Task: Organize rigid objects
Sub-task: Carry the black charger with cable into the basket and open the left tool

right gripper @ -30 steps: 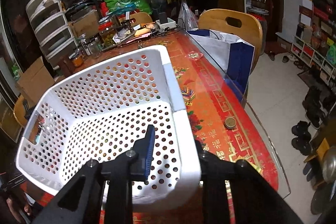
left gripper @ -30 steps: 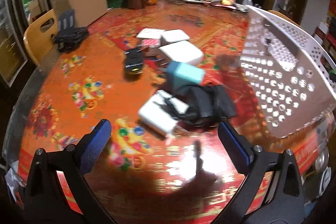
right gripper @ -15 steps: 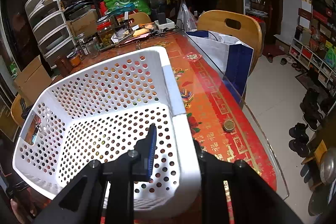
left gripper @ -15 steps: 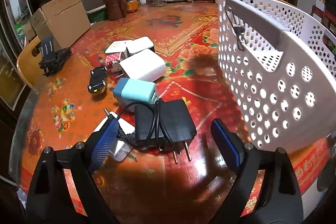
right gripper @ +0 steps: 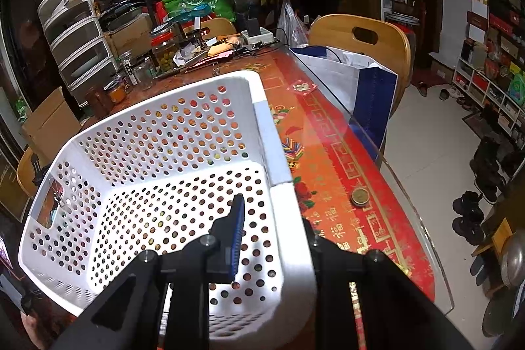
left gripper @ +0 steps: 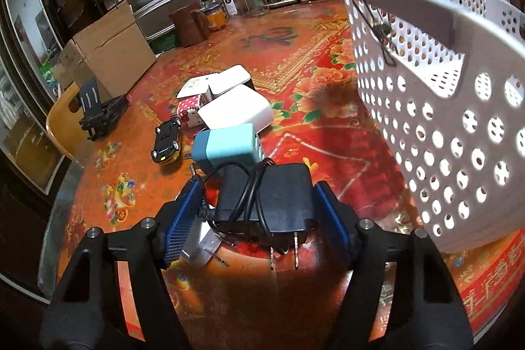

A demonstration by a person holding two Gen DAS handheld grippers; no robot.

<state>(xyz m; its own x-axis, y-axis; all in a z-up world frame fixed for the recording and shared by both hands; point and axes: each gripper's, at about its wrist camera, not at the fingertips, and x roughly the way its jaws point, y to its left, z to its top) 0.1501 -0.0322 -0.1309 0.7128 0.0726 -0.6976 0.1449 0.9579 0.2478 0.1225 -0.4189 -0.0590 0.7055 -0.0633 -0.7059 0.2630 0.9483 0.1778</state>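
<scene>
On the left part of the red patterned desk point(left gripper: 295, 61), seen from the left wrist, a black folded stand point(left gripper: 98, 113) lies near the edge, and a small black toy car point(left gripper: 166, 141) sits just to its right. Further right is a cluster of chargers: a pink spotted box point(left gripper: 190, 112), a white adapter point(left gripper: 235, 112) and a light blue adapter point(left gripper: 226, 148) touching one another. In front of them, the left claw point(left gripper: 259, 212) has its blue pads point(left gripper: 182, 218) on either side of a black power adapter point(left gripper: 279, 195) wrapped in its own cord, prongs pointing toward the camera; the pads look pressed against its sides, pinching it, with a white plug point(left gripper: 200, 246) lying partly beneath. To the right stands the white perforated basket point(left gripper: 459, 133), tilted, its lower edge off the desk. In the right wrist view, the right claw point(right gripper: 272, 238) pinches the near wall of that basket point(right gripper: 183, 173), one finger inside and one outside. A small round tin point(right gripper: 360, 196) rests on the desk just right of the basket.
</scene>
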